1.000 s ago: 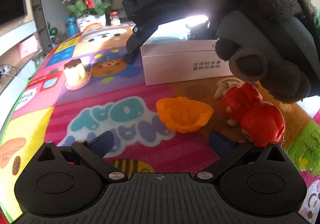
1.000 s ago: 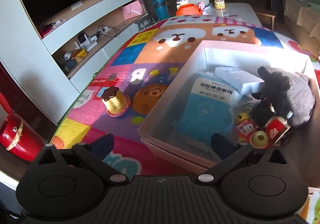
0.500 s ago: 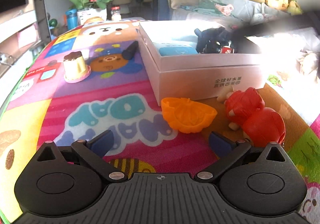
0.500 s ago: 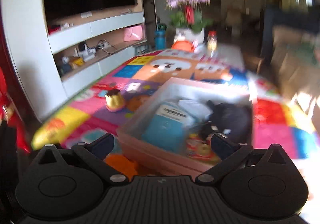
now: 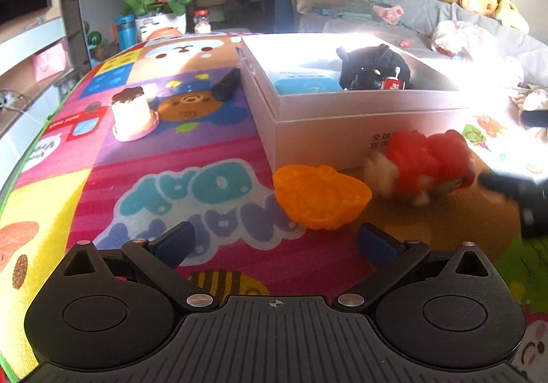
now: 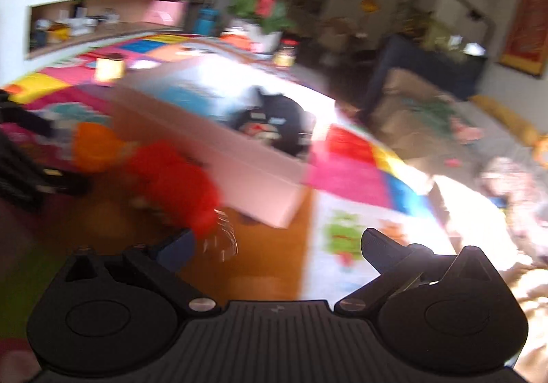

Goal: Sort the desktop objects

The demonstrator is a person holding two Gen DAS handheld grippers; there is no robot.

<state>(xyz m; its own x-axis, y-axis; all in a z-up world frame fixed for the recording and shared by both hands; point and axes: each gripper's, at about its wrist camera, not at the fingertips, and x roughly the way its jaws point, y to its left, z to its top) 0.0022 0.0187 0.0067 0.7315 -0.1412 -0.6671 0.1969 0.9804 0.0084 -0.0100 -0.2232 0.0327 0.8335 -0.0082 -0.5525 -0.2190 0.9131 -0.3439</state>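
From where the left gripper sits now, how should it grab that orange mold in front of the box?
Pinch the orange mold across its thin raised rim on the near side, coming straight ahead with the open left gripper. It lies hollow side up, so the rim is free.

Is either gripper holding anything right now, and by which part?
Nothing is held. Left gripper and right gripper are both open, the red toy lying ungrasped.

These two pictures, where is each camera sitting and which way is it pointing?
Left wrist: sits on the left gripper, looking forward over the play mat at the orange bowl; its two open fingers show.
Right wrist: sits on the right gripper, blurred, facing the red toy; its open fingers show.
Shared: the white box, red toy, orange bowl and pudding toy.
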